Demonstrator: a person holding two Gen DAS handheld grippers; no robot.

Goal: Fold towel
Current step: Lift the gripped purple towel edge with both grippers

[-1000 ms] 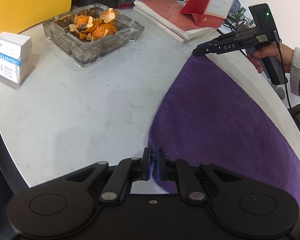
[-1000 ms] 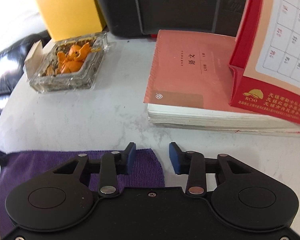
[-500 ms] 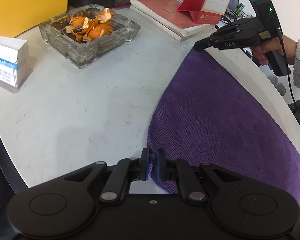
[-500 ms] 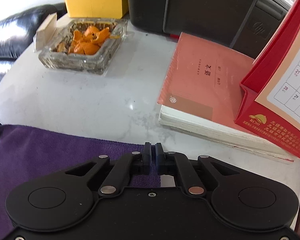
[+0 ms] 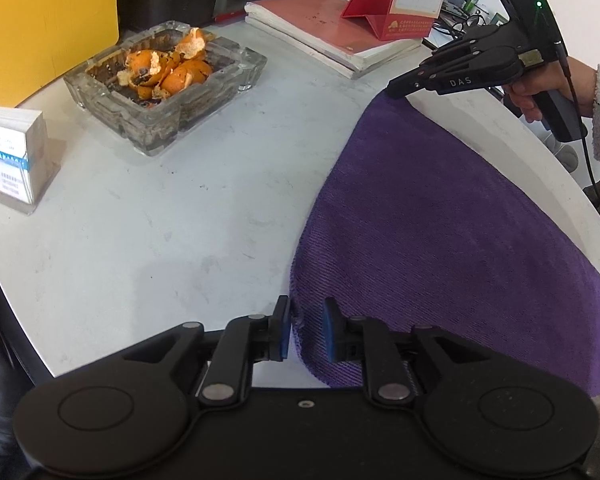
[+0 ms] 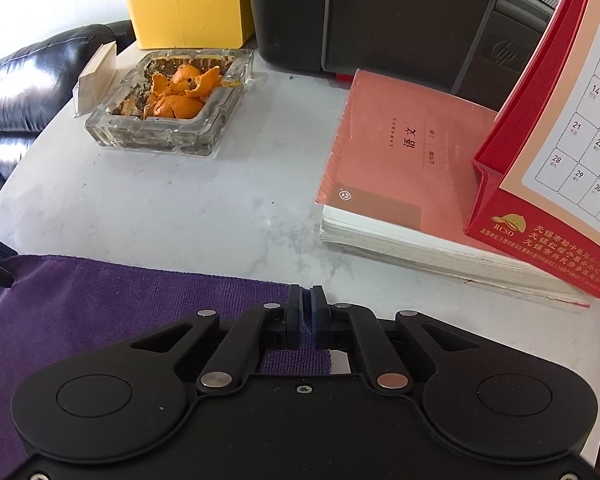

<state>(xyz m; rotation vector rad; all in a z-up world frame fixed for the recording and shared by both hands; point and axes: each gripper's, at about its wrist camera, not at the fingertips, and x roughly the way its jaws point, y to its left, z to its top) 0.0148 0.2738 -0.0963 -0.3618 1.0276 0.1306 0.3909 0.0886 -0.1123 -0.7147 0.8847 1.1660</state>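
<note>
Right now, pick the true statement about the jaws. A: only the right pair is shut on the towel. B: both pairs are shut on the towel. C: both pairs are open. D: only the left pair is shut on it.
A: the right gripper pinches the purple towel corner, while the left gripper shows a gap around the edge.

Left gripper (image 5: 306,330) sat low at the near edge, fingers (image 5: 281,330) parted with a clear gap, blue pads facing in. Right gripper (image 6: 306,312) had fingers (image 6: 294,312) pressed almost together, thin slit between pads. In the left view it reached in from the right, tips angled down-left, right hand (image 5: 534,94) wrapped around its pistol handle.
</note>
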